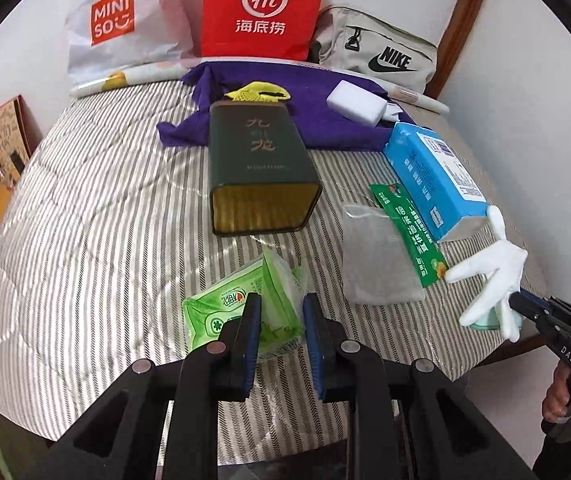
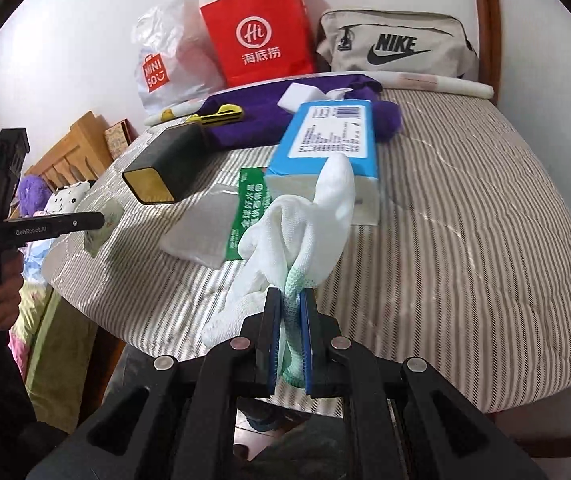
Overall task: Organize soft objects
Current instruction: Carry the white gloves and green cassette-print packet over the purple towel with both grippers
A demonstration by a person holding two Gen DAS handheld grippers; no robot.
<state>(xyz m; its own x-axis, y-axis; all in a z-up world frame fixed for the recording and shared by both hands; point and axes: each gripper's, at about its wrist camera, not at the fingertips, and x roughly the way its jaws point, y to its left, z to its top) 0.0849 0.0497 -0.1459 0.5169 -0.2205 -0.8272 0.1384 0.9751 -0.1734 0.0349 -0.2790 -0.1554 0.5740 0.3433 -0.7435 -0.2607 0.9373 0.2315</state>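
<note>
My right gripper point(image 2: 290, 300) is shut on the green cuff of a white knit glove point(image 2: 305, 224), held above the striped bed; the glove also shows in the left wrist view point(image 1: 493, 276). My left gripper point(image 1: 281, 308) is open, its jaws on either side of a green tissue pack point(image 1: 241, 308) lying on the bed. A dark green tin point(image 1: 259, 168) lies on its side mid-bed, open end toward me. A purple cloth point(image 1: 325, 92), a yellow glove point(image 1: 259, 92), a white sponge point(image 1: 359, 106), a blue tissue pack point(image 1: 433, 176) and a grey pouch point(image 1: 377, 264) lie around it.
A Miniso plastic bag point(image 1: 117, 28), a red paper bag point(image 1: 263, 8) and a Nike pouch point(image 1: 381, 52) stand against the far wall. A green sachet point(image 1: 409, 236) lies beside the blue pack. The bed point(image 1: 97, 220) drops off at left and at its near edge.
</note>
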